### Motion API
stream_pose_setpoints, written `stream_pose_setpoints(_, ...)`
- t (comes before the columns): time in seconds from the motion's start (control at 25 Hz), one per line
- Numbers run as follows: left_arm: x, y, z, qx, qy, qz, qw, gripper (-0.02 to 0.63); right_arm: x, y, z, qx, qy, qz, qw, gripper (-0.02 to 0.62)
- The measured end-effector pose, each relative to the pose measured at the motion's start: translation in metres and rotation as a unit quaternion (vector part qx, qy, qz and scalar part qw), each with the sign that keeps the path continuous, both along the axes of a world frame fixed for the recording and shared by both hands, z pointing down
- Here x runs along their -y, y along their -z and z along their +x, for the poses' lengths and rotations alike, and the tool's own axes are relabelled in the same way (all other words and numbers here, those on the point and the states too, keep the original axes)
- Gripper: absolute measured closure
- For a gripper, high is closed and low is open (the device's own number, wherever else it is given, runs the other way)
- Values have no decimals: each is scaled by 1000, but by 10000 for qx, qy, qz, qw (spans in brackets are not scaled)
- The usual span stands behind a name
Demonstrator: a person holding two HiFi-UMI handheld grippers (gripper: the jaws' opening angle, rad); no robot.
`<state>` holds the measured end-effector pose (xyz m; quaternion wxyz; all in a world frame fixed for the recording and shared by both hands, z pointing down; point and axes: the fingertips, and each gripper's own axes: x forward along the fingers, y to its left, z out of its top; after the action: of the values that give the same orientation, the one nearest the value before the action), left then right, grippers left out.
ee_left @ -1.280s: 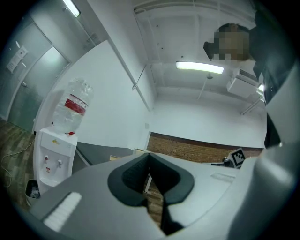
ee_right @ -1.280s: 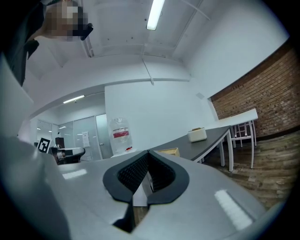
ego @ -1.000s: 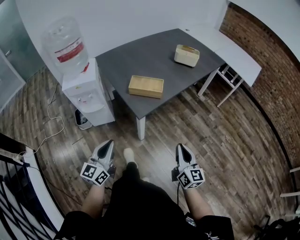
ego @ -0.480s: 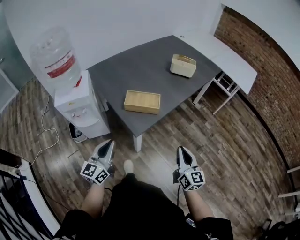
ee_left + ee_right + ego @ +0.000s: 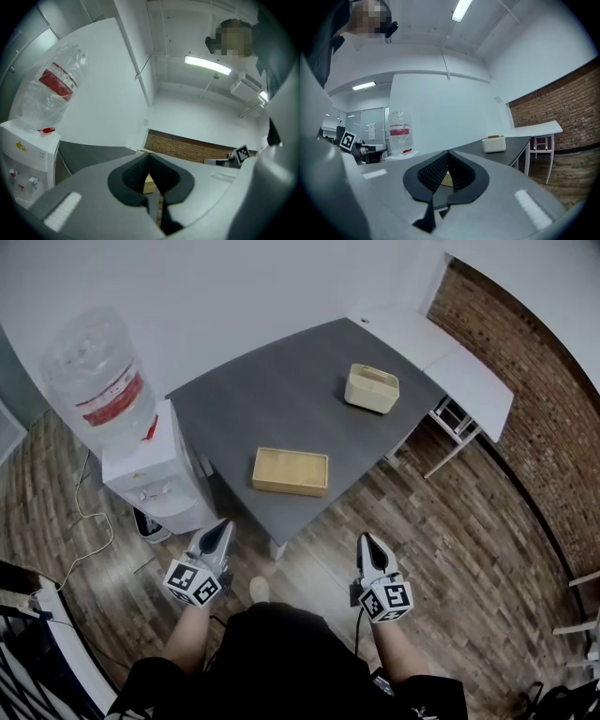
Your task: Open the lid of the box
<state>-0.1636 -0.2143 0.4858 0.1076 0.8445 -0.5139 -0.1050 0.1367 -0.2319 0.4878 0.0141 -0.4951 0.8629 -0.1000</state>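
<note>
- Head view: a flat rectangular box of pale wood [image 5: 291, 472] is seen lying on a dark grey table [image 5: 272, 390], close to its near edge, with the lid shut.
- The wooden box lies ahead of both tools and roughly midway between them. Its long axis runs left to right, across the line of approach, so neither hand is judged clearly nearer.
- The left gripper [image 5: 221, 525] and the right gripper [image 5: 366, 540] are held level over the floor, short of the table and well apart from the box.
- A cream box with a tan top [image 5: 372, 388] stands farther off, to the right.
- A water dispenser with a clear bottle [image 5: 98, 395] stands left of the table. The bottle's red label carries print too small to be read.
- Left gripper view: the left gripper [image 5: 149, 157] is shown closed, tips meeting, with nothing held. A sliver of the wooden box [image 5: 149, 185] is seen past the pads.
- A small yellow mark on the dispenser cannot be read.
- Right gripper view: the right gripper [image 5: 448, 153] is likewise closed and empty, and the wooden box [image 5: 448, 179] shows beyond it. The cream box [image 5: 493, 144] sits to the right.
</note>
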Motion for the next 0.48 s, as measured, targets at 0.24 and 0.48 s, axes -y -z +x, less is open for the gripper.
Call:
stream_pose_setpoints(0.24,36,-8,-21,60,-192,-114,9997,606,32,-11,-24,-19,-72,-113,9999,593)
stream_pose_setpoints(0.48,67,-18,-42,157,-163,-233,9995,606,62,-9,-51,-51,-87,-42,9999,594)
